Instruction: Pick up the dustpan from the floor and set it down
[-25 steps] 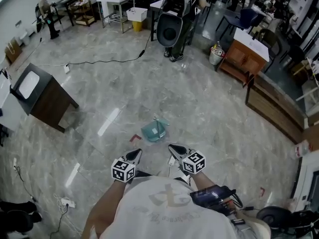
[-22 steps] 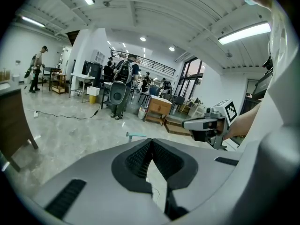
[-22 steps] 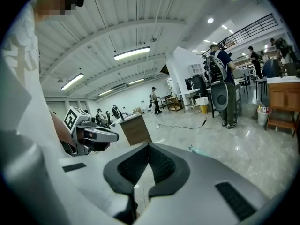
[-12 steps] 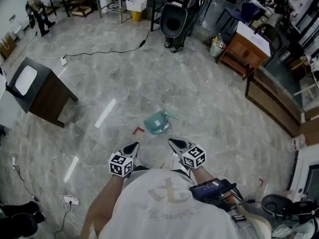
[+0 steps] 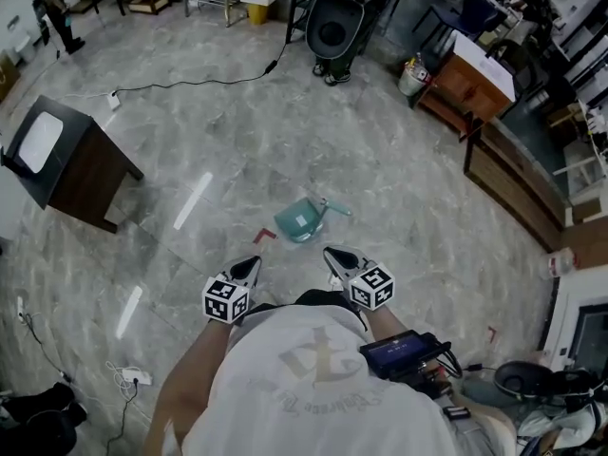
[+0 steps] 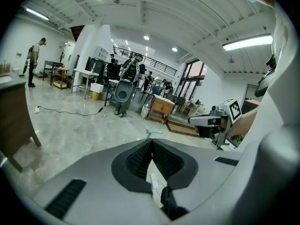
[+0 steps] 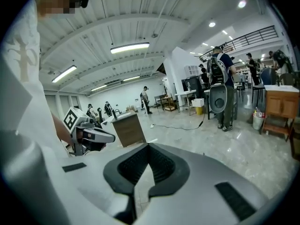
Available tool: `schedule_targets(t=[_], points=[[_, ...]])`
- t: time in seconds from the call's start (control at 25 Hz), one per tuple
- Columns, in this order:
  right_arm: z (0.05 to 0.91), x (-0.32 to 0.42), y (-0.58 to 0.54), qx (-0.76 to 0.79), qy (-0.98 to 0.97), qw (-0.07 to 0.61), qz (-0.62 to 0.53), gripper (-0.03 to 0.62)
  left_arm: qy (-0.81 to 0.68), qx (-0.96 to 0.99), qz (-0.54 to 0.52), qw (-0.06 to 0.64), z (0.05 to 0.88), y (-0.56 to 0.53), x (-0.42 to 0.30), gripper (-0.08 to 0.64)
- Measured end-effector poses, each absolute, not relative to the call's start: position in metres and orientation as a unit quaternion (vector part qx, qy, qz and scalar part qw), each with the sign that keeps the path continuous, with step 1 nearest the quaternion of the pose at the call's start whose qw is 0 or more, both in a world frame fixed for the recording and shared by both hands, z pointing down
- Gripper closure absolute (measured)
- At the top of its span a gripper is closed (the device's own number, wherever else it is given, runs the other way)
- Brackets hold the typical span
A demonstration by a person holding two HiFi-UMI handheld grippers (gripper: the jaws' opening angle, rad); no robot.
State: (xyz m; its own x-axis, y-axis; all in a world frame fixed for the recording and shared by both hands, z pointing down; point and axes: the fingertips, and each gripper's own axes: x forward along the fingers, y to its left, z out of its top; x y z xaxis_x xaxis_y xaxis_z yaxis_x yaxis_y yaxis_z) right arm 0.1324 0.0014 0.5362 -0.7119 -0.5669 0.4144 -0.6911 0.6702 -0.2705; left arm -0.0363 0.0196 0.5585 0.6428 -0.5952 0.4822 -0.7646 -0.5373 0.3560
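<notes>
Dustpan (image 5: 299, 218), teal plastic, lies on the floor (image 5: 399, 169) just ahead of both grippers, with its handle (image 5: 334, 206) pointing right in the head view. It looks light and stiff, perhaps a little slick, and the thin handle seems the best place to pinch. Left gripper (image 5: 249, 266) and right gripper (image 5: 334, 257) are both clenched on nothing. Since a second ago the dustpan sits higher in view, and its handle has swung from upward to rightward.

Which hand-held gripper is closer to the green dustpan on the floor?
The right hand-held gripper; the dustpan, handle turned rightward, lies just ahead of it, farther from the left hand-held gripper.
</notes>
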Motion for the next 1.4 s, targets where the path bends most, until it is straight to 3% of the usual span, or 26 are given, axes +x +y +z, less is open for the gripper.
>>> schedule_targets(t=[0.2,0.6,0.96,1.4], points=[[0.539,0.129,-0.004,0.365,-0.891,0.136,0.234,0.577,-0.386,0.862,0.171,0.281,0.567,0.029,-0.05,0.548],[0.581,0.134,-0.026,0.366,-0.867,0.203,0.27,0.577,-0.382,0.858,0.178,0.293,0.58,0.01,-0.048,0.548],[0.598,0.172,-0.056,0.359,-0.858,0.212,0.299,0.575,-0.374,0.86,0.187,0.293,0.573,-0.026,-0.006,0.548],[0.633,0.19,-0.095,0.319,-0.861,0.293,0.265,0.575,-0.384,0.845,0.199,0.315,0.583,-0.049,0.017,0.548]])
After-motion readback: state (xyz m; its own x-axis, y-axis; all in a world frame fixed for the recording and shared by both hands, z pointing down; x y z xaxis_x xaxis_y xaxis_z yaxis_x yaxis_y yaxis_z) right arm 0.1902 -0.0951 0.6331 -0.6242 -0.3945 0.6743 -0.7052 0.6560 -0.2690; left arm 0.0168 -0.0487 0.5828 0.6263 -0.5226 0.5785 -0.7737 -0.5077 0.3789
